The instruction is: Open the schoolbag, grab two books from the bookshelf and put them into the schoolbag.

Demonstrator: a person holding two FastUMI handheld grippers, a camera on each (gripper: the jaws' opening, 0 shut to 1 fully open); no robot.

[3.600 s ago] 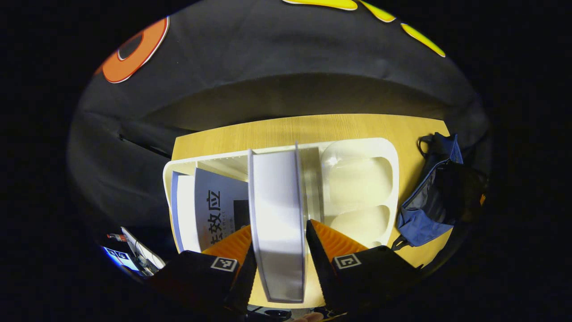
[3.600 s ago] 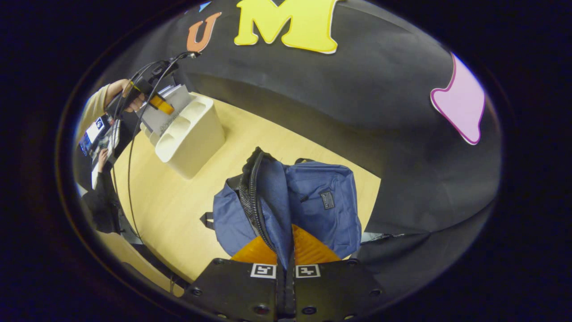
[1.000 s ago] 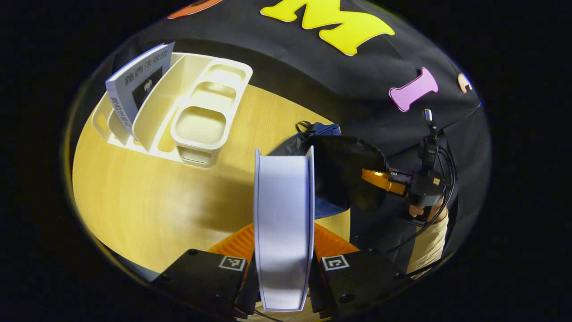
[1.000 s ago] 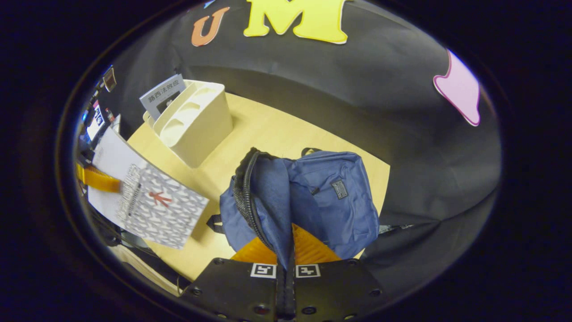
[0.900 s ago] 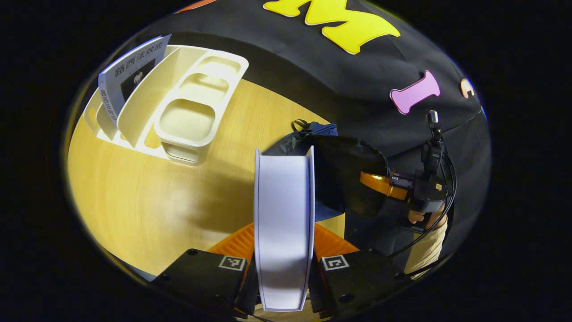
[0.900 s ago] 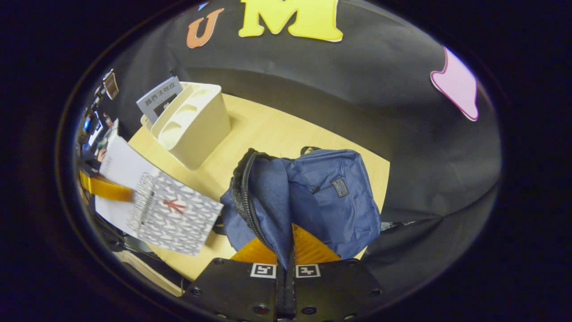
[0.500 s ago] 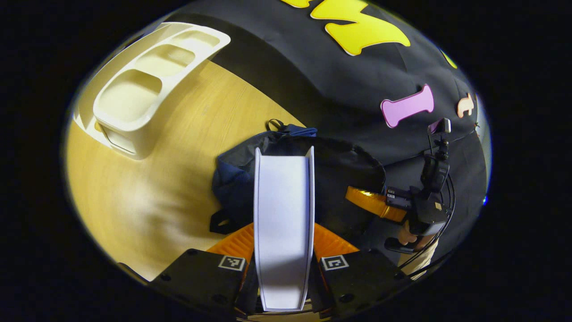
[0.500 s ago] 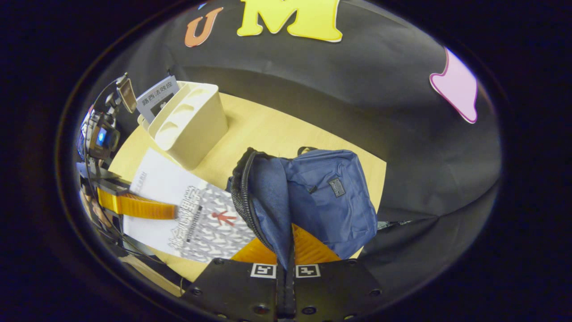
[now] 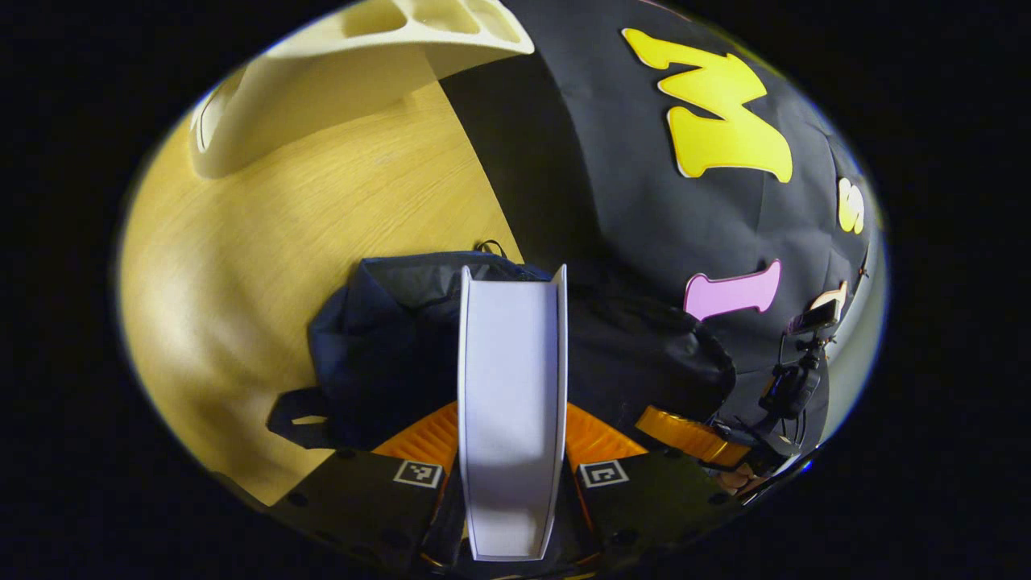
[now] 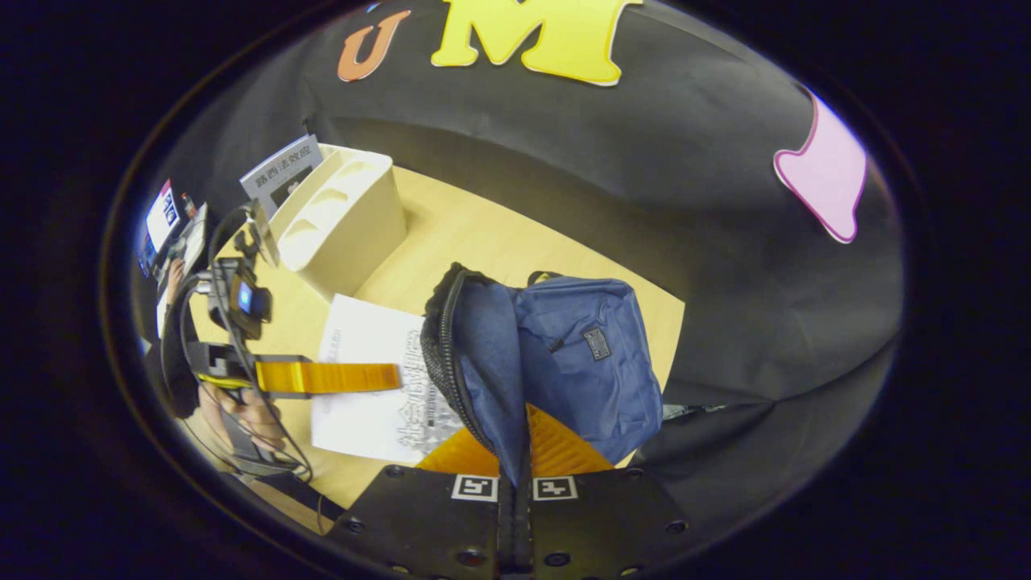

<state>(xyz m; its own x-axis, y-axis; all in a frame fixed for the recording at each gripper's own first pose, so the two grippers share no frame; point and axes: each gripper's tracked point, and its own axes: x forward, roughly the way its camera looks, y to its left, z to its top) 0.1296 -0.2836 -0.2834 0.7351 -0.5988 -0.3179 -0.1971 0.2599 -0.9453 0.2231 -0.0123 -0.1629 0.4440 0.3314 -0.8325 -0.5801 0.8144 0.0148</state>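
One white paperback book is pinched edge-up in your left gripper, entering the blue fabric schoolbag at 12 o'clock; your right gripper clamps its flap to keep the mouth open.

wall: black cloth | table: light wood | light: bright glare on tabletop

Your left gripper view rides close above the schoolbag mouth, facing down into it, your right gripper view looks along its rim, both sharing the table.
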